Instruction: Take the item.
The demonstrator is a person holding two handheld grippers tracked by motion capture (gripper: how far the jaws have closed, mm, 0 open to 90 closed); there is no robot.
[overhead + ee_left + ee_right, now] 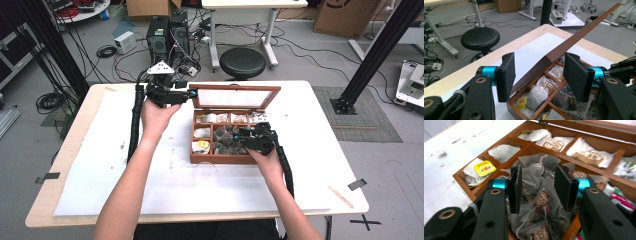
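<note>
A wooden tea box point(220, 160) stands open on the white mat, its glass lid point(235, 88) raised at the back. My left gripper point(190, 93) is at the lid's top left corner. In the left gripper view the lid's corner point(554, 53) lies between the open jaws of that gripper point(539, 65), with a gap at the left pad point(507, 73). My right gripper point(250, 136) reaches into the box's front right part. Its jaws point(537, 173) stand open on either side of clear tea sachets point(536, 167). A yellow-tagged tea bag point(483, 168) lies in the front left compartment.
Several white paper tea bags point(584, 155) fill the back compartments. A clear cup point(205, 172) sits on the mat in front of the box. Beyond the table's far edge stand a black stool point(242, 60) and computer cases point(167, 32) among cables.
</note>
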